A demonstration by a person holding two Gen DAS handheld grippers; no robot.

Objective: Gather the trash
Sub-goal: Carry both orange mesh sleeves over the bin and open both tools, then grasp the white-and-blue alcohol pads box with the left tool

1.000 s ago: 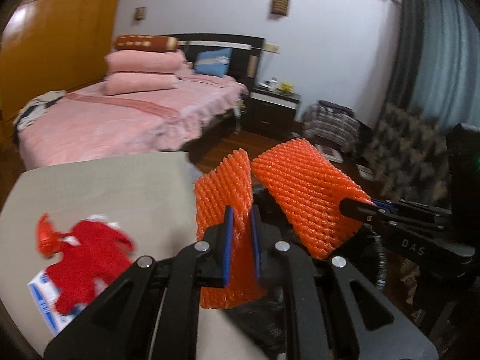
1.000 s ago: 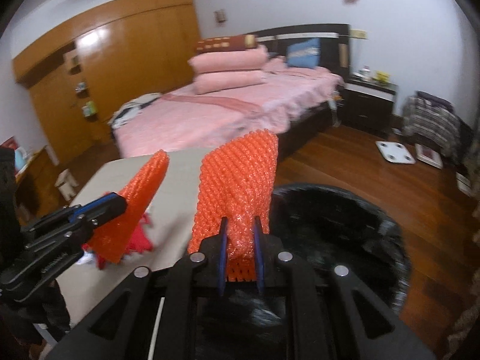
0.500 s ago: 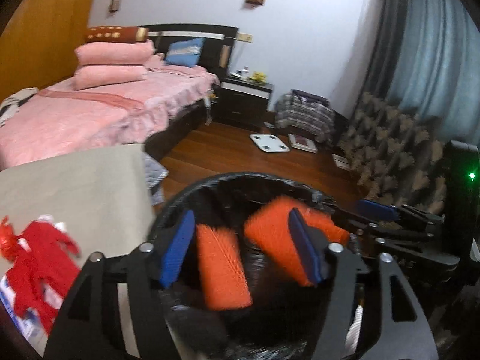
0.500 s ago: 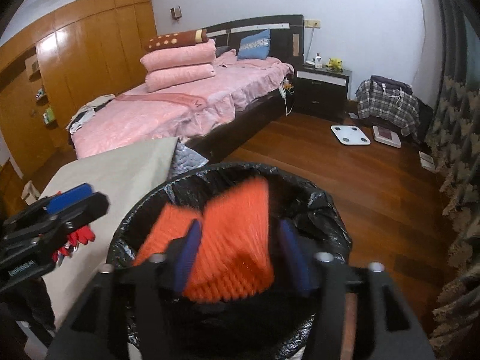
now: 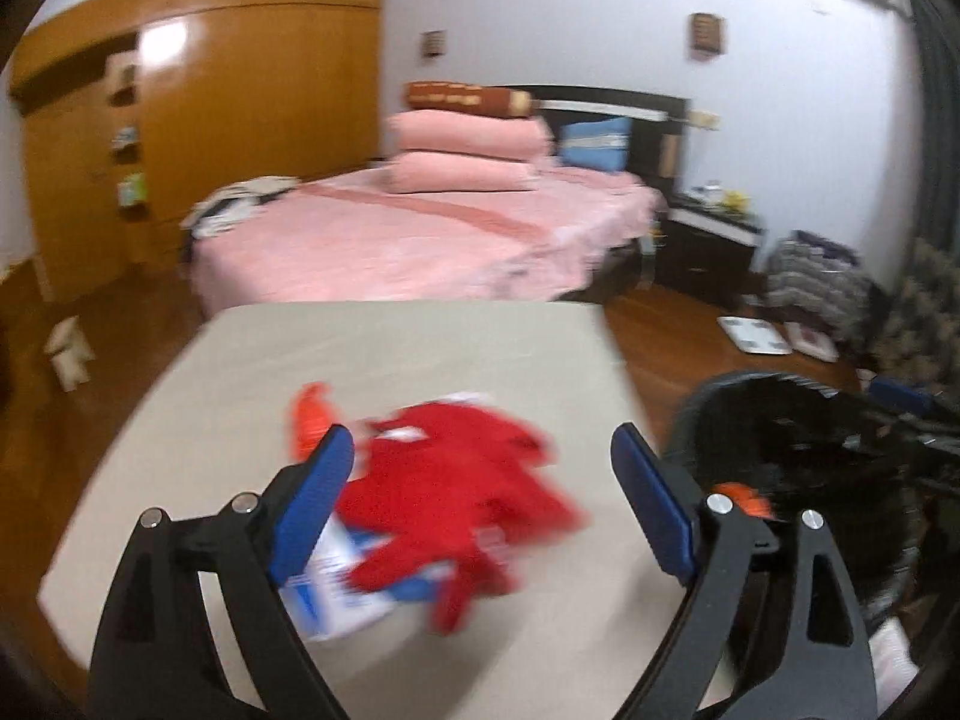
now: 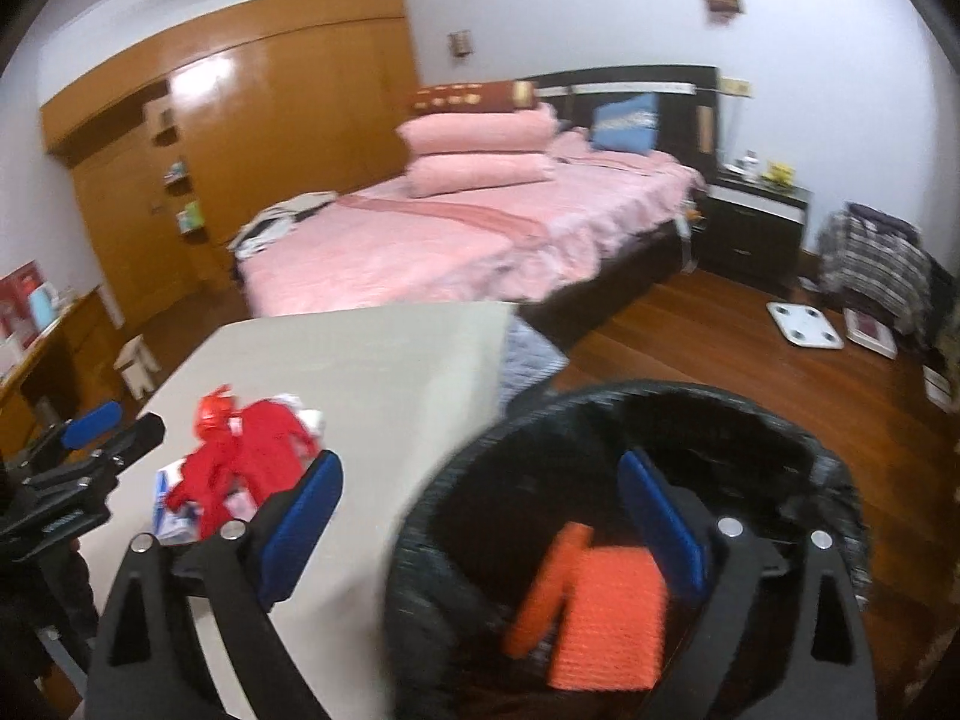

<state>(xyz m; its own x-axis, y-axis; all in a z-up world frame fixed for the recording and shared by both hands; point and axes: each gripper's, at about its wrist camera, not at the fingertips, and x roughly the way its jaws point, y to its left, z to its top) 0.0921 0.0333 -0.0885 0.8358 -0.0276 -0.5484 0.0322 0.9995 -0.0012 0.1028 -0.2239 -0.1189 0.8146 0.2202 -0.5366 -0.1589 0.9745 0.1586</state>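
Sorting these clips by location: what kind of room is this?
A home bedroom: a bed with pink bedding, a dark bedside cabinet and a wooden wardrobe wall.

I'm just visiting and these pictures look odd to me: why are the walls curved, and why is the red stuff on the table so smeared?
Left wrist view: the fisheye lens bends the wardrobe and walls, corners go dark, and motion blur smears the red trash on the table. Right wrist view: same bending, glare on the wardrobe doors, softer blur on the orange foam netting in the bin.
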